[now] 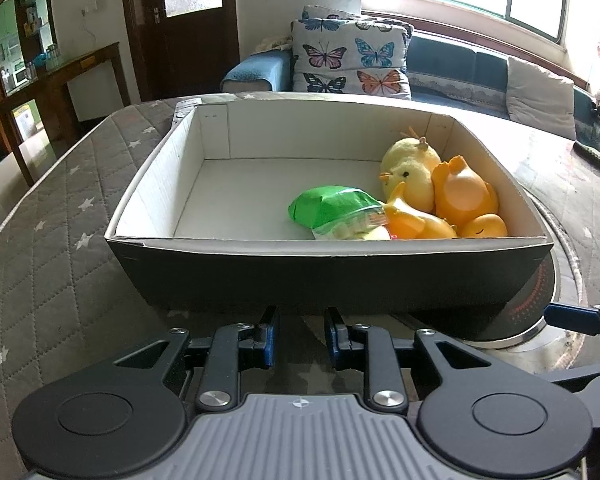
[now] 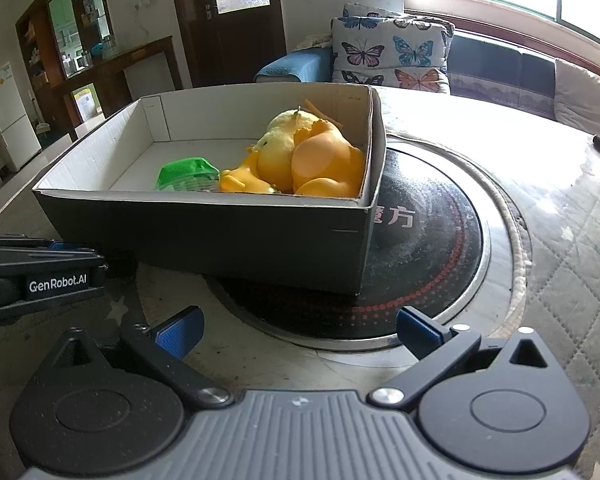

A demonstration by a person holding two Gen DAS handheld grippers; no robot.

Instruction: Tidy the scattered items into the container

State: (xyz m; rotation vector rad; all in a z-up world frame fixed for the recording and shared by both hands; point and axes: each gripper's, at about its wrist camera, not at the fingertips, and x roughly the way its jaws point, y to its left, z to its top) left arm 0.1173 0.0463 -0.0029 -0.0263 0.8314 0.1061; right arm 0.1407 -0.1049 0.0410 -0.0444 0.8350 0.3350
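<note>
Left gripper (image 1: pixel 301 334) nearest my view: jaws partly apart, narrow gap, nothing between them, tips just short of box near wall. Right gripper (image 2: pixel 299 332) spread wide, empty, over round black hotplate (image 2: pixel 432 248). I see box (image 1: pixel 328 276), dark outside, white inside, sitting on quilted table cover (image 1: pixel 60 208), one corner overlapping hotplate. Inside box, bunched at right end: green packet (image 1: pixel 332 206), yellow plush chick (image 1: pixel 410 168), orange rubber ducks (image 1: pixel 464 196), touching each other. Butterfly cushion (image 1: pixel 350 60) on sofa behind.
</note>
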